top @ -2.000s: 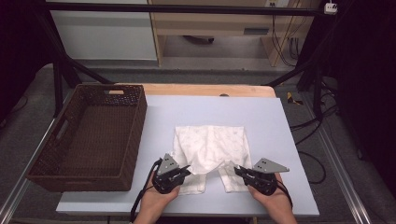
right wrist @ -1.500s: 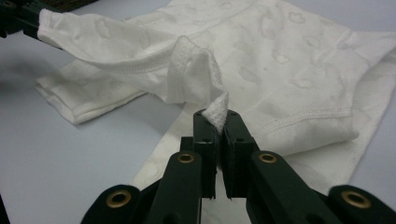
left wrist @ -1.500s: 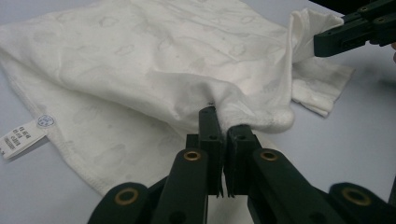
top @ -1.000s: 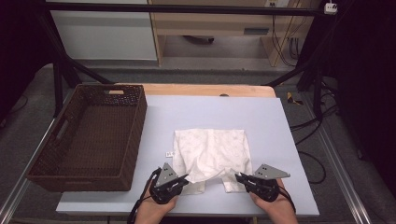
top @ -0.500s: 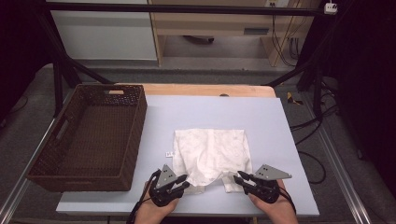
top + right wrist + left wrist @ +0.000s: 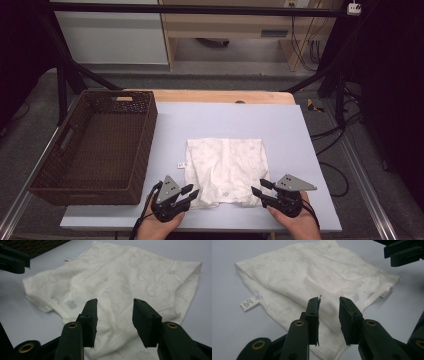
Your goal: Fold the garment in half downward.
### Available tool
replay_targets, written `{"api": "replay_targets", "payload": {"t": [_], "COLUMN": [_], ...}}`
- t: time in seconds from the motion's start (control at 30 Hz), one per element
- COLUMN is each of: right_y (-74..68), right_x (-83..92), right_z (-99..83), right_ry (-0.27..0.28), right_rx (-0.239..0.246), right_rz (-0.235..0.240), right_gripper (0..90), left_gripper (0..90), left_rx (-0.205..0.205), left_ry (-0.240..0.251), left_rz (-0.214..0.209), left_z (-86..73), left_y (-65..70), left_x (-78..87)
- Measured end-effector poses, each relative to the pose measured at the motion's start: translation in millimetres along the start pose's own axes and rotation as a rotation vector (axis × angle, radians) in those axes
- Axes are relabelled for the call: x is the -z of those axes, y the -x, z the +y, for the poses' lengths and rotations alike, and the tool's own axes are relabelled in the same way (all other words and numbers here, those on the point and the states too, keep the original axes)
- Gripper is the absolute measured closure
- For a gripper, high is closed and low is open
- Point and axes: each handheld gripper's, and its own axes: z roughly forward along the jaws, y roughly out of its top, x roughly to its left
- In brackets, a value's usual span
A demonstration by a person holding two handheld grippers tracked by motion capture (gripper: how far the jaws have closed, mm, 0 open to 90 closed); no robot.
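A white patterned cloth (image 6: 225, 165) lies folded flat on the pale blue table top (image 6: 225, 120), with a small label (image 6: 181, 164) sticking out at its left edge. My left gripper (image 6: 192, 191) is at the cloth's near left corner and my right gripper (image 6: 258, 186) at its near right corner. Both pairs of jaws have just been opening. In the left gripper view the left gripper (image 6: 329, 301) stands open just above the cloth (image 6: 312, 272), pressing on nothing. In the right gripper view the right gripper (image 6: 115, 302) stands wider open over the hem of the cloth (image 6: 130, 277).
A dark brown wicker basket (image 6: 47, 177), with nothing in it, stands at the table's left side, close to my left hand. A wooden board (image 6: 220, 96) edges the far side of the table. Black frame legs and cables stand beyond the table.
Both grippers, shut on the cloth's near corners earlier, have opened and let it go. The cloth was drawn slightly toward the near edge and now lies flat.
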Motion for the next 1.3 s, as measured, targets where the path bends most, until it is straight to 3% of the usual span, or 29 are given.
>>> {"api": "replay_targets", "payload": {"t": [0.33,0.57,0.83,1.03,1.1,1.3], "right_y": [3.7,5.6,10.8,18.5,19.5,15.7], "right_x": [-11.7,-23.9,-35.9,-45.6,-51.3,-62.5], "right_z": [2.0,13.4,24.7,36.9,44.5,57.2], "right_ry": [-0.027,-0.047,-0.065,-0.078,-0.072,-0.077], "right_rx": [0.012,0.014,0.014,0.013,0.009,0.010], "right_rz": [-0.043,-0.072,-0.081,-0.097,-0.101,-0.095], "right_gripper": [38.6,21.9,17.5,14.9,14.1,14.8], "left_gripper": [68.1,60.2,53.0,46.2,39.4,27.8], "left_rx": [0.009,-0.004,0.009,-0.023,-0.024,0.016], "left_ry": [0.018,0.025,0.015,-0.001,-0.009,-0.055], "left_rz": [0.041,0.095,0.133,0.164,0.179,0.164], "left_z": [6.0,16.9,30.4,50.5,56.3,68.3], "left_y": [-10.3,-19.8,-36.3,-46.1,-49.8,-61.2], "left_x": [-1.0,-15.7,-41.3,-54.7,-59.3,-74.8]}}
